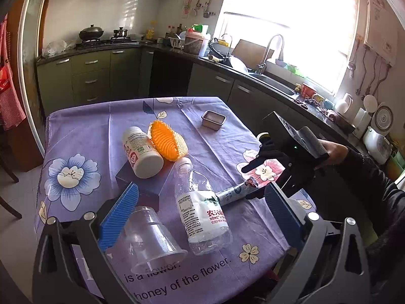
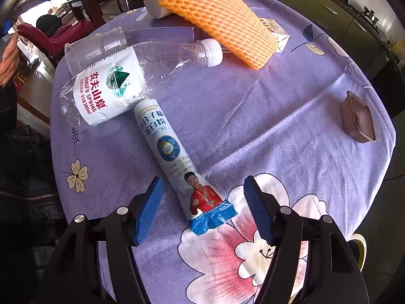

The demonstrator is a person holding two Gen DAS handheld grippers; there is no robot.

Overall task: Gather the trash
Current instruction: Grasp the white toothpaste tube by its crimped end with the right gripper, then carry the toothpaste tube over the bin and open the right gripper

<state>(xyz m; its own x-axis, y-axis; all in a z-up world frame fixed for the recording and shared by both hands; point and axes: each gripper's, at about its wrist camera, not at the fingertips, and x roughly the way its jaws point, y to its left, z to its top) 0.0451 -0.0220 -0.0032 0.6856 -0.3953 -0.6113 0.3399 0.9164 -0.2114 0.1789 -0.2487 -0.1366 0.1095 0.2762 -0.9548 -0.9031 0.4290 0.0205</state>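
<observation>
On the purple flower-printed tablecloth seven loose items can be counted: one crushed clear plastic water bottle with a white label, one clear plastic cup, one long white and blue powder sachet, one orange foam fruit net, one white screw-top jar with a red and white label, one small brown plastic tray, and one flat dark purple box under the jar and net; the sachet lies flat with its long axis running from its torn blue end, just between the right gripper's fingers, away to its far end, which touches the bottle's label; the bottle lies on its side, its white cap pointing toward the orange net, its crushed base toward the table's edge, its long axis roughly square to the sachet; the cup lies on its side just beside the bottle, mouth toward the left wrist camera; the right gripper hovers low with its blue-padded jaws spread wide on either side of the sachet's torn end, not touching it; the left gripper has its jaws spread wide too, holding nothing, one blue pad just beside the cup; the brown tray sits well apart from the rest.
</observation>
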